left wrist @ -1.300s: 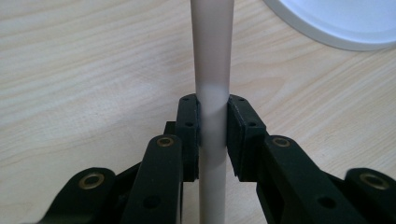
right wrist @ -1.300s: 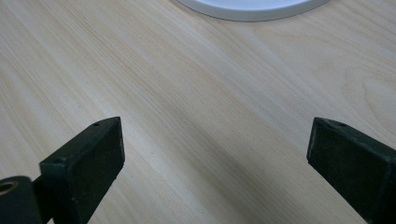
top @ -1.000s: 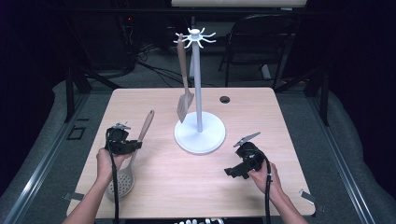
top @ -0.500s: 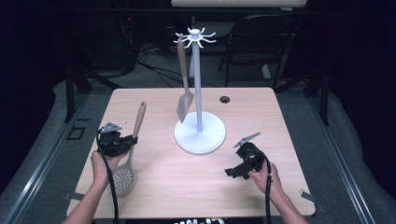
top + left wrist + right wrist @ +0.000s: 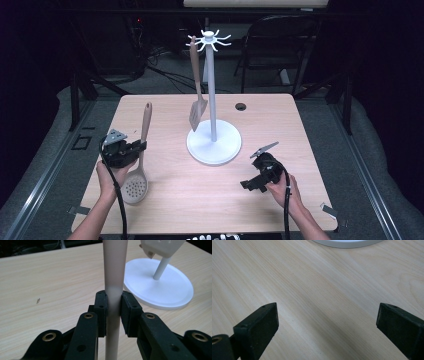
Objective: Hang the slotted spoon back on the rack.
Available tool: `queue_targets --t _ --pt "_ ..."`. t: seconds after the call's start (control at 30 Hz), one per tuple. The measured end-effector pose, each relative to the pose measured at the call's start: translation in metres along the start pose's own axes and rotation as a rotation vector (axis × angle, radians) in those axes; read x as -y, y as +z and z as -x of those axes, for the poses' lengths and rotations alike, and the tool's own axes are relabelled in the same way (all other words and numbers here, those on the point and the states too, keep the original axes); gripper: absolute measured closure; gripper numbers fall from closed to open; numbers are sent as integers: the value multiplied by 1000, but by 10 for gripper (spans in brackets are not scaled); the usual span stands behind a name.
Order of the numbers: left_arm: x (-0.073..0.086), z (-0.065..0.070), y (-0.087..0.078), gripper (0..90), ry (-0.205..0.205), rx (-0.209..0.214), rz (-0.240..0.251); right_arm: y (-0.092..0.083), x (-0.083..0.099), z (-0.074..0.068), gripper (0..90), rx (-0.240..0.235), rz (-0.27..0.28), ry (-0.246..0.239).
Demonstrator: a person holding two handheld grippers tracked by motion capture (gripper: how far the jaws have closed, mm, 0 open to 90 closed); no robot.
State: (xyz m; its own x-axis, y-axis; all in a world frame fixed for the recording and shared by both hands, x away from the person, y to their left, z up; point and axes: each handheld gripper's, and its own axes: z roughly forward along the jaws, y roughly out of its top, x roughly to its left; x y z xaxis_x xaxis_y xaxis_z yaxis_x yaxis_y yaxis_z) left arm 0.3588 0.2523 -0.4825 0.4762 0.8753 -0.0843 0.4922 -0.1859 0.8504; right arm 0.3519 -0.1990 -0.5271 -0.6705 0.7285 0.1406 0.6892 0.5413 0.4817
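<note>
Skimmer [image 5: 135, 185] lifted by left claw [image 5: 134, 148]; bowl cut off in left gripper view.

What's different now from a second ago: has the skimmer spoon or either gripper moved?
The left gripper, clamped on the skimmer spoon handle throughout, has swung the spoon: its handle now points more upright toward the far edge, and gripper and spoon have shifted a little. The right gripper stays open and in place. The white stand and the spatula hanging on it are unchanged.

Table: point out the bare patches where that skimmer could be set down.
Bare table lies between the skimmer and the right tongs, also the far left corner. It is crowded at the stand with its hanging spatula.
</note>
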Motion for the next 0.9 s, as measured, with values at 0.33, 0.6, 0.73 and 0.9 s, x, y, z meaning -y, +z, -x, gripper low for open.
queue_targets --t 0.33,0.6,0.73,0.9 --pt "-12 20 -18 764 42 -15 145 0 1 1 37 -4 9 4" --pt "-27 35 -19 764 80 0 216 0 2 1 37 1 7 9" --pt "-33 40 -16 764 94 11 229 -2 3 1 38 7 5 4" --pt "-41 46 -13 764 108 21 242 -1 4 1 38 9 4 12"
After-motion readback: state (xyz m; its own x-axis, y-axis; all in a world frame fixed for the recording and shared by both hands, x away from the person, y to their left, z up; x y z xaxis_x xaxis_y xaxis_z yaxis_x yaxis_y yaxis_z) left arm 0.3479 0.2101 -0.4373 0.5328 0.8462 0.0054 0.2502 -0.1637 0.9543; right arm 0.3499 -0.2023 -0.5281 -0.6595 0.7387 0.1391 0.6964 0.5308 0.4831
